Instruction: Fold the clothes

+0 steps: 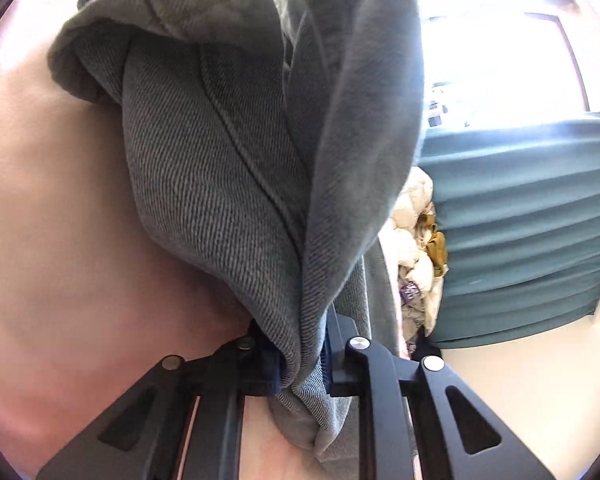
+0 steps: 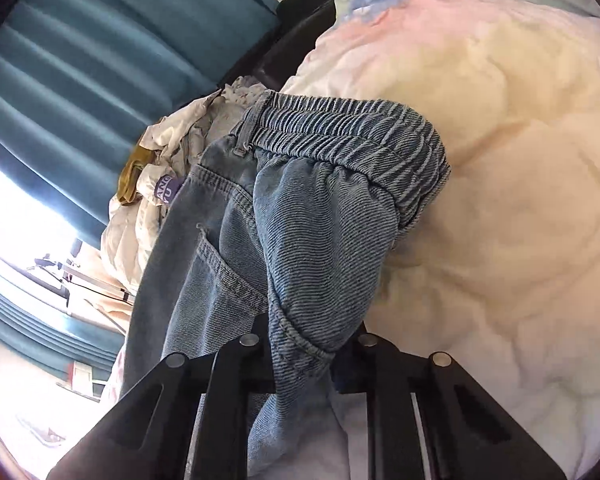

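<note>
A pair of blue-grey denim jeans [image 1: 220, 152] hangs bunched between my two grippers. My left gripper [image 1: 304, 364] is shut on a fold of the denim, which fills most of the left wrist view. My right gripper [image 2: 306, 360] is shut on the jeans [image 2: 300, 220] near a seam; the elastic waistband [image 2: 340, 128] and a back pocket [image 2: 220, 268] show above it. The fingertips of both grippers are hidden by cloth.
A cream and pink quilt [image 2: 500, 200] covers the bed under the jeans. A heap of pale crumpled clothes [image 2: 172, 160] with a mustard piece lies beyond, and also shows in the left wrist view [image 1: 416, 248]. Teal curtains [image 1: 520, 220] and a bright window [image 1: 500, 48] stand behind.
</note>
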Demonstrator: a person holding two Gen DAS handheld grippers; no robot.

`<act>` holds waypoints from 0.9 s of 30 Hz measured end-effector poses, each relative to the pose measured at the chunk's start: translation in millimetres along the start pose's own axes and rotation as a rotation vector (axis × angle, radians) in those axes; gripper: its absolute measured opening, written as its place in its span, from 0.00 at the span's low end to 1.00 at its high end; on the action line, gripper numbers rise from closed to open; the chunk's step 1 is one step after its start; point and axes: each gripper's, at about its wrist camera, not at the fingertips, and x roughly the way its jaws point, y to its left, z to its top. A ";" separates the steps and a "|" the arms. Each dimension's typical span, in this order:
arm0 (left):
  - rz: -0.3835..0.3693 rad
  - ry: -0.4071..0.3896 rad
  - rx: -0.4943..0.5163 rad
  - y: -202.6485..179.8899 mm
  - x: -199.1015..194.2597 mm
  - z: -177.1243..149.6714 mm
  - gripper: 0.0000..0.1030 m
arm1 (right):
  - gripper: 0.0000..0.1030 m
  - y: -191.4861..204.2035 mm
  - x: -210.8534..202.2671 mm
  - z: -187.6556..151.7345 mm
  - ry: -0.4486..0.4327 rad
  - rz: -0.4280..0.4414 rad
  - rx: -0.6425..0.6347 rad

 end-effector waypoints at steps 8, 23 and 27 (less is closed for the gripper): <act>-0.078 -0.027 0.030 -19.5 -47.0 -15.1 0.13 | 0.08 -0.9 -48.0 12.0 -0.018 0.085 -0.025; 0.017 0.190 -0.031 -2.6 -62.8 -68.4 0.13 | 0.08 -54.0 -153.9 26.3 -0.008 0.014 -0.073; 0.094 0.204 0.028 -2.7 -48.5 -74.6 0.13 | 0.08 -73.4 -136.8 5.9 0.023 -0.096 -0.183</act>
